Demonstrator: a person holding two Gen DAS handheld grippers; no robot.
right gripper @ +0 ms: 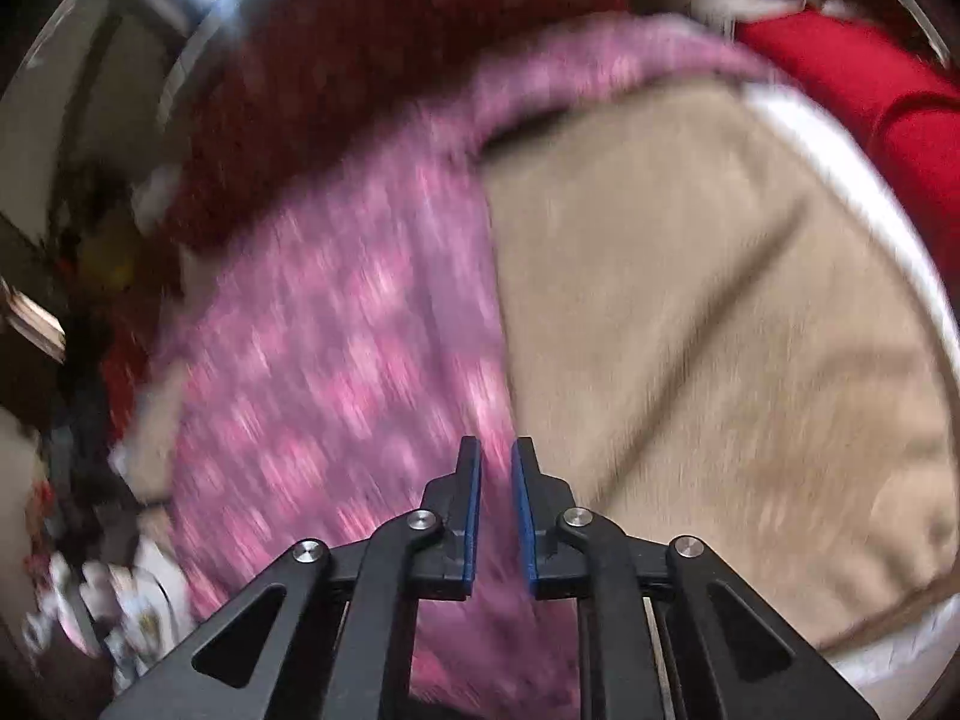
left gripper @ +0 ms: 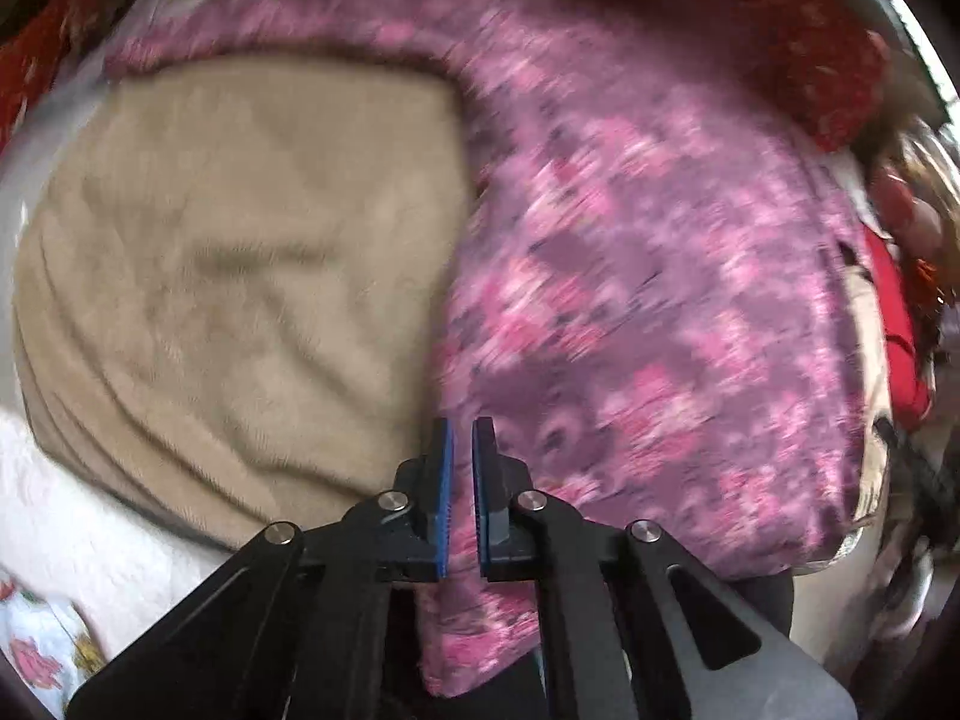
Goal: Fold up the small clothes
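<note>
Risk: the pink patterned garment may slip free or bunch, since its cloth hangs loose and both views are blurred. It lies draped beside a beige blanket. Its long axis runs away from the cameras.

Left gripper fingers: nearly together, with cloth between them. Whether they pinch it cannot be told.

Right gripper fingers: slightly apart, with no visible grip.

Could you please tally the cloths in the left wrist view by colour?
Pink-purple patterned: 1, the garment
Beige: 1, the fleece
Red: 2, the dark speckled cloth and the plain red cloth
White: 2, the plain white cloth and the floral cloth
Total: 6
</note>
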